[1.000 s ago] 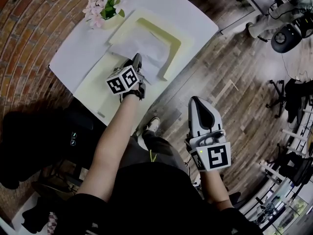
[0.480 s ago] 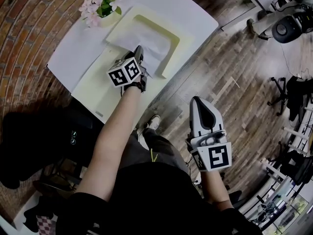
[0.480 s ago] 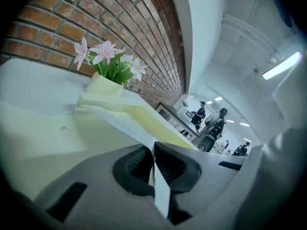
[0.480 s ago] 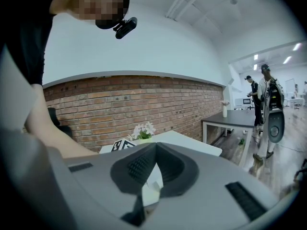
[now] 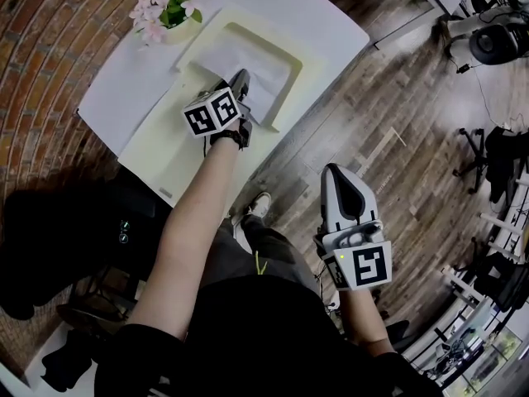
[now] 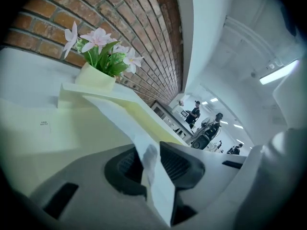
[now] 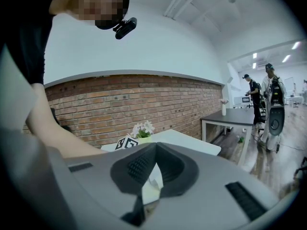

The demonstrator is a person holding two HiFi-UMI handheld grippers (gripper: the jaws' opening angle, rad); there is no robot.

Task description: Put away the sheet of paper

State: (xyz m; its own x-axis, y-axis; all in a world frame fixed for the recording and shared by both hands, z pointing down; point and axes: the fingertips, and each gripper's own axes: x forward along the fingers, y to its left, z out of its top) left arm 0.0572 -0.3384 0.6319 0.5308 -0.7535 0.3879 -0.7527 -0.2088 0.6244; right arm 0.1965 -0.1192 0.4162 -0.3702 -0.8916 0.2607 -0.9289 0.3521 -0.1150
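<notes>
Head view hides left gripper (image 6: pixel 150 152) jaws, loosening, pinching paper (image 6: pixel 120 119); right gripper (image 7: pixel 156 148) jaws together.

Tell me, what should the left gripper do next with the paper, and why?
Probably open the left gripper wider and let go: the paper lies over the tray, pinched between the jaws, which have just been opening.

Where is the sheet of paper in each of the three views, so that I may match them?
Head view: the sheet of paper lies upper centre, on the pale yellow tray.
Left gripper view: low centre, between the jaws of the left gripper, which have just been opening.
Right gripper view: perhaps the small white patch low centre; too small to tell.
Shared landmark: the pink flowers in their pot.
</notes>
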